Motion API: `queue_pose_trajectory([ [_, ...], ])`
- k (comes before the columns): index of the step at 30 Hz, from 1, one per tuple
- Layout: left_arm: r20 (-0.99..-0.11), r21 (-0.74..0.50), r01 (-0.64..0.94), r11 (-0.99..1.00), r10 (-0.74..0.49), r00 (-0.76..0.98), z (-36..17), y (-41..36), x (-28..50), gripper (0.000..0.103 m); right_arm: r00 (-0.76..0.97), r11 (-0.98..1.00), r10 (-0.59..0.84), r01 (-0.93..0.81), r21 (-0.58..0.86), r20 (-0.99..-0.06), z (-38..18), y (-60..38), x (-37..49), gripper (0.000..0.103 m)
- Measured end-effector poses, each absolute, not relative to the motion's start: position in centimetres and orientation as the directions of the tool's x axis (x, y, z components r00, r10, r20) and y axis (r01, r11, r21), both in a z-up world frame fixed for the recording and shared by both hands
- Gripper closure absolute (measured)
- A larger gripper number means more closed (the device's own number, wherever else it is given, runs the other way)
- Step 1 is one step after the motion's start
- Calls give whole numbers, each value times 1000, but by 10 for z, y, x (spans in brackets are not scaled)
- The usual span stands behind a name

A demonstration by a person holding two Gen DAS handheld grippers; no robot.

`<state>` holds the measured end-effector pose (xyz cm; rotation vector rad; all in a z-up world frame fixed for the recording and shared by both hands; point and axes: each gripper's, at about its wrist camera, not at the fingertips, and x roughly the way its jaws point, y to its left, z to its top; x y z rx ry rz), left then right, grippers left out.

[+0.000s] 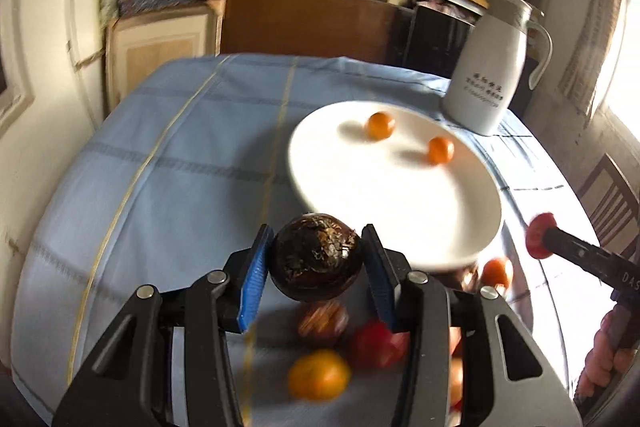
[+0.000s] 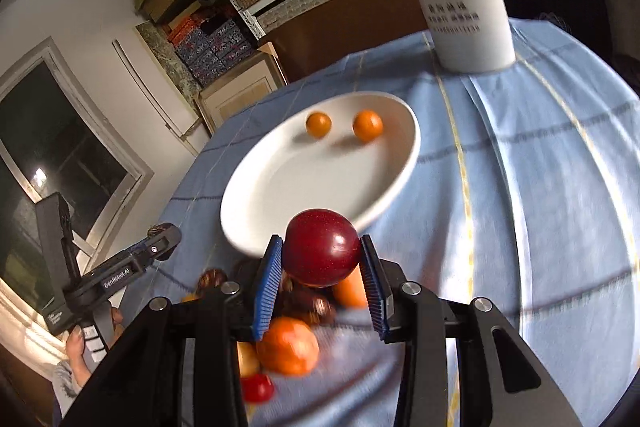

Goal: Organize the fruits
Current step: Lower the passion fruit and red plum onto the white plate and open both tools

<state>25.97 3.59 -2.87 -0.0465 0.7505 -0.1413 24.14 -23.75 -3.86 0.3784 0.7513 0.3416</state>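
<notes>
My left gripper [image 1: 316, 263] is shut on a dark brown wrinkled fruit [image 1: 316, 265], held above the table near the near rim of a white plate [image 1: 400, 211]. Two small oranges [image 1: 381, 125] [image 1: 441, 149] lie on the plate's far side. My right gripper [image 2: 320, 263] is shut on a dark red plum [image 2: 322, 247], held above the near rim of the same plate [image 2: 296, 187], which carries the two small oranges [image 2: 319, 124] [image 2: 367, 125]. The right gripper also shows at the right of the left wrist view [image 1: 540, 235].
A pile of loose fruit lies on the blue tablecloth below the grippers: an orange [image 1: 319, 373], a red fruit [image 1: 378, 343], an orange-red fruit [image 2: 288, 345]. A white jug [image 1: 488, 75] stands beyond the plate. Shelves of boxes stand behind the table.
</notes>
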Motion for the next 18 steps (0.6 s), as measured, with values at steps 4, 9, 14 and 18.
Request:
queue_pose_trajectory([
  [4,-705,-79,129,989,-147,693,-38,8,298,58,680,900,394,-148,411,-618,-45,-223,282,64],
  [9,-744,-84,149,985,-162,648,-60,-4,329,58,678,913,374,-151,378,-633,-59,-216,306,62],
  [14,-736,-90,148,985,-166,656,-63,2,324,47,702,907,378,-149,395,-603,-55,-221,301,57],
  [18,-701,-78,135,988,-151,697,-51,10,308,42,720,918,357,-153,366,-595,-53,-222,289,55],
])
